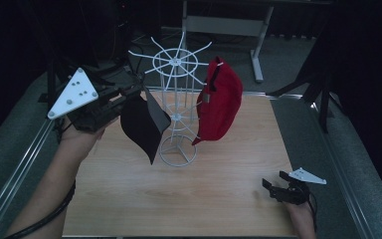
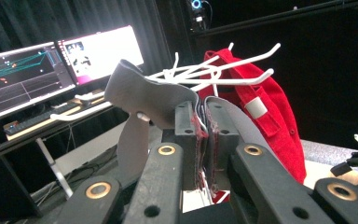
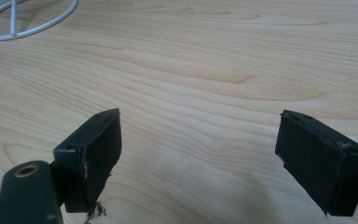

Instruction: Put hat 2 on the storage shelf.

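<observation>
Nearest, low on the wooden table (image 1: 179, 199), one right gripper (image 1: 282, 188) spread wide and empty; farther left, raised, one left gripper (image 1: 129, 97) clenched on one black cap (image 1: 142, 124), just left of one white wire rack (image 1: 177, 89) bearing one red cap (image 1: 221, 102) beyond.

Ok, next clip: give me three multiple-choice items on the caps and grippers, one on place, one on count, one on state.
1. Where does the red cap hang?
A. on the white rack
B. on the table
C. in the right gripper

2. How many caps are there?
A. one
B. two
C. three

3. The left gripper is:
A. wide open
B. lying on the table
C. shut on the black cap

Key: 1 A, it hangs from a rack arm. 2 B, one red and one black. 3 C, the left gripper view shows fabric clamped between the jaws.
</observation>
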The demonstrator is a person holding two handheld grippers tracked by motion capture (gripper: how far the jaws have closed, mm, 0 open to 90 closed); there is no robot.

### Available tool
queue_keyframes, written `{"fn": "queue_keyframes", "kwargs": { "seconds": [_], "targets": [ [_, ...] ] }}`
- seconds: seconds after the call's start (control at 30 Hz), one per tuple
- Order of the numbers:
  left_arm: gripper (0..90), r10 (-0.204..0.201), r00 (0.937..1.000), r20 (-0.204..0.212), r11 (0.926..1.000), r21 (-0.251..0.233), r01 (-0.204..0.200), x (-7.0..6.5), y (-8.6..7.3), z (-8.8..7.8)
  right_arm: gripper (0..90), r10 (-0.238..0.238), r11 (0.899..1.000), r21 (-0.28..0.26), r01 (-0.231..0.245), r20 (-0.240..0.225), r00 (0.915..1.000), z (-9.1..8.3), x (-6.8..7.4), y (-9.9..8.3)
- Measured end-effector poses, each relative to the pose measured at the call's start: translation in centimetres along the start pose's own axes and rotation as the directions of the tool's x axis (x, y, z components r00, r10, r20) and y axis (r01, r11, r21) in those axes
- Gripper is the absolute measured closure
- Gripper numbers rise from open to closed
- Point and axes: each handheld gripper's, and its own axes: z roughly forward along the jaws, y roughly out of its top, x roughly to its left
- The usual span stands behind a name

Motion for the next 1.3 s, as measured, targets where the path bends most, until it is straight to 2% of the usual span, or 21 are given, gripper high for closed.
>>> {"fn": "queue_keyframes", "kwargs": {
  "seconds": [0.07,0.23,0.37,0.4,0.47,0.7,0.77,0.97,1.3],
  "targets": [
    [85.6,0.004,0.9999,-0.013,1.0,0.003,-0.004,-0.1,-0.2,-0.1,14.3,0.0,1.0,0.0,0.0,0.001,1.0,0.0,0.0,0.0],
    [84.5,-0.006,0.9999,-0.011,0.9999,0.013,0.006,-0.2,-0.9,-0.1,14.3,0.001,1.0,-0.001,-0.001,0.0,1.0,0.0,0.0,0.0],
    [74.0,-0.023,0.9997,-0.001,0.9993,0.028,0.023,-0.2,-1.3,-0.5,14.3,0.003,1.0,-0.002,-0.003,-0.002,1.0,0.0,0.0,0.0],
    [73.8,-0.036,0.9993,0.009,0.9989,0.032,0.035,-0.1,-1.5,-0.6,14.3,0.003,1.0,-0.002,-0.003,-0.002,1.0,0.0,0.0,0.0],
    [69.8,-0.038,0.9993,-0.001,0.9981,0.048,0.038,-0.1,-1.8,-0.8,14.3,0.005,1.0,-0.001,-0.005,-0.002,1.0,0.0,0.0,0.0],
    [69.9,-0.085,0.9964,-0.007,0.9952,0.049,0.085,0.3,-3.3,-1.8,14.3,0.003,1.0,0.0,-0.003,0.0,1.0,0.0,0.0,0.0],
    [70.0,-0.087,0.9962,-0.01,0.995,0.049,0.087,0.3,-3.4,-1.9,14.3,0.002,1.0,0.0,-0.002,0.0,1.0,0.0,0.0,0.0],
    [70.1,-0.109,0.994,-0.006,0.9915,0.07,0.109,0.1,-5.8,-2.9,14.3,0.002,1.0,-0.004,-0.002,0.0,1.0,0.0,0.0,0.0],
    [70.3,-0.149,0.9885,-0.028,0.9847,0.087,0.151,0.2,-8.9,-4.7,14.3,0.003,1.0,-0.003,-0.003,0.001,1.0,0.0,0.0,0.0]
  ]
}}
